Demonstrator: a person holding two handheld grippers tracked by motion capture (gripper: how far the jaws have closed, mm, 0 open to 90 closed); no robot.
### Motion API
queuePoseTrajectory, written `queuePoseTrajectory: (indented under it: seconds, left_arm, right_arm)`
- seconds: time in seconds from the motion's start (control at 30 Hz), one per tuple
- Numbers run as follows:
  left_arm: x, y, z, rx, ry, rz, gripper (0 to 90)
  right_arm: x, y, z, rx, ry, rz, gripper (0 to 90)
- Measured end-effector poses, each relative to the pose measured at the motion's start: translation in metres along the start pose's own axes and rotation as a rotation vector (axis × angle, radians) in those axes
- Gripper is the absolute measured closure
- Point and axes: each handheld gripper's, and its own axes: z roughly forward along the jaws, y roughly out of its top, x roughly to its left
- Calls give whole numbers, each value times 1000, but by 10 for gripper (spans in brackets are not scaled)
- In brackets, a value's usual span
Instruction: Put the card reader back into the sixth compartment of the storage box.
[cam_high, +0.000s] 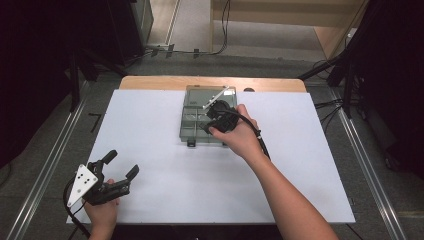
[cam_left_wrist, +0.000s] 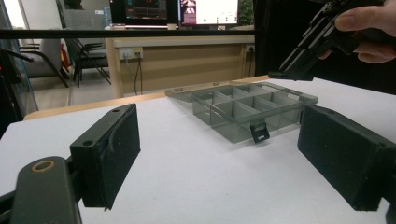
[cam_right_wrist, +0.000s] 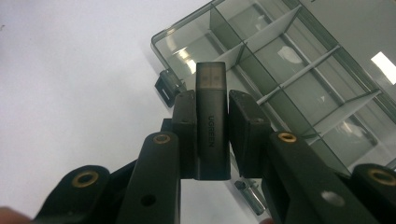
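Adapter (cam_right_wrist: 212, 122) sits squarely between our right jaws, and the pads are clamped on its two long sides. In the right gripper view we read UGREEN down its dark body, with the metal plug end poking out past the jaw tips. It points at the near edge of the box (cam_right_wrist: 299, 70), the smoky clear organiser with its white dividers, and hangs over the compartments by the latch (cam_right_wrist: 166, 88).

From the high view, our right gripper (cam_high: 214, 119) is over the box (cam_high: 192, 131), which rests at the far middle of the white table (cam_high: 150, 130), lid laid back. The left gripper view catches that right gripper (cam_left_wrist: 292, 70) from the side, tilted down, its tips just above the far rim of the box (cam_left_wrist: 243, 114). Whether the adapter touches the box we cannot tell.

Our left gripper (cam_high: 120, 167) rests low at the near left corner of the table, well apart from the box. Its jaws stand wide with nothing between them, and we see the box framed in the gap.
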Motion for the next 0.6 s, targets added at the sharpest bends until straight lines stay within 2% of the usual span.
queuePoseTrajectory:
  seconds: [0.3,0.6]
  left_arm:
    - [0,0,0,-4,0,-4,132]
    - [0,0,0,-5,-2,-5,132]
  right_arm:
    - [-1,9,6,12,-8,3,711]
    - [-4,15,19,28,-10,30,710]
